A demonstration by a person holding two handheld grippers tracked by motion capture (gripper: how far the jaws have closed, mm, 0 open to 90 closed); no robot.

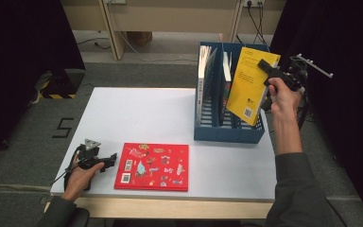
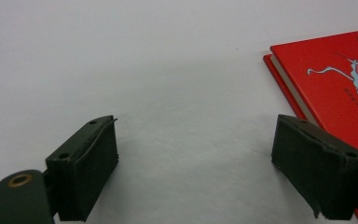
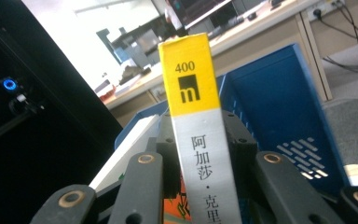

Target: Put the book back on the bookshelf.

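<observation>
While clamped between the right gripper [image 1: 268, 71] jaws, yellow book [image 1: 251, 85] above blue rack [image 1: 227, 132]

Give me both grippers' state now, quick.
Left gripper: open, holding nothing, beside the red book.
Right gripper: shut on the yellow book.

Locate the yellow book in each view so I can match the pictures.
High view: the yellow book is at upper right, tilted over the blue rack, clamped by the right gripper.
Left gripper view: not in it; there the red book lies on the white table.
Right gripper view: centre, spine upright between the jaws.
Shared landmark: the blue rack, behind the book in both views.
</observation>
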